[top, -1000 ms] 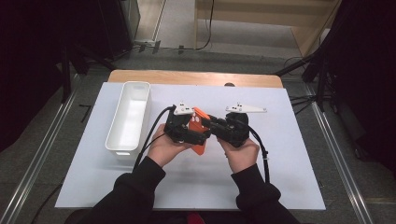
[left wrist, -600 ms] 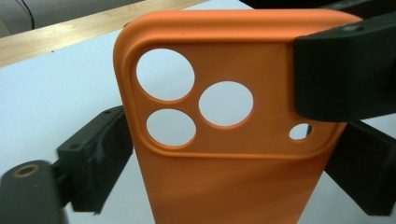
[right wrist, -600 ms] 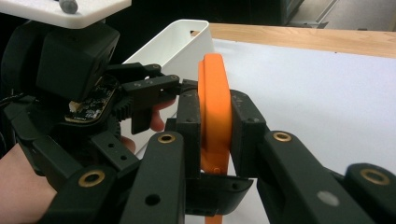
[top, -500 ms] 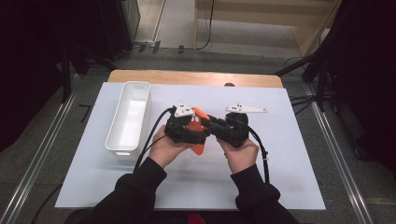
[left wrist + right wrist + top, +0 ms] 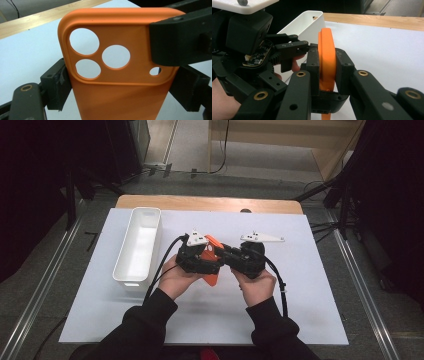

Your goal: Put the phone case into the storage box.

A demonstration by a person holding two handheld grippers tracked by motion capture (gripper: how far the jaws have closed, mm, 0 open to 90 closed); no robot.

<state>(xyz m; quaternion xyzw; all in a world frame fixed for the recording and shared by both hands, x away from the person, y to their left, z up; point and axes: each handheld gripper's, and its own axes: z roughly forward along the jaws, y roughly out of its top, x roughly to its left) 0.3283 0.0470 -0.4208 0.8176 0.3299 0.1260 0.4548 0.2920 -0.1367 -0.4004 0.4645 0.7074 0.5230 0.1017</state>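
Orange phone case (image 5: pixel 212 256) sitting mid-frame above desk (image 5: pixel 310 285); right gripper (image 5: pixel 327 62) clamping its edge, left gripper (image 5: pixel 120 82) just closing across its sides.

Only change is at the left gripper (image 5: pixel 206 256): its jaws have just been closing, from wide open a second ago down onto the two long edges of the orange soft-plastic phone case with round camera cut-outs (image 5: pixel 117 62). Left gripper view has a black pad (image 5: pixel 58 86) seated against each side edge of the case, just below the camera block. High view shows no visible shift in hand position across the three frames, so it's a jaw move alone, not a reposition.
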